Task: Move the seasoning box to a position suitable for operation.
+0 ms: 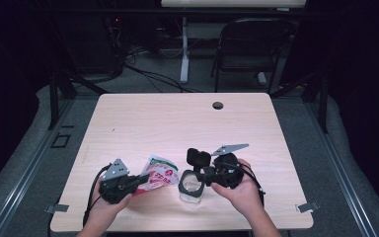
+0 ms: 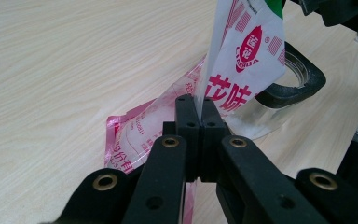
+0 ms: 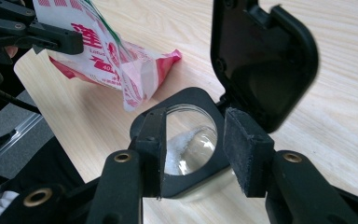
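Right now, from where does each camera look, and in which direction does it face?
High view: above the person's side, facing forward and down on the table; both hands enter from below, left tool, right tool.
Left gripper view: on the left tool, along its shut jaws pinching the pouch.
Right gripper view: on the right tool, jaws at the black rim of the open jar.
Both gripper views share pouch and jar.

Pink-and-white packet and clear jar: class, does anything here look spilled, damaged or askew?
Nothing spilled. The packet, pinched in the left gripper, hangs tilted by the jar, whose black flip lid stands open. White powder already lies inside. The right gripper straddles the rim.
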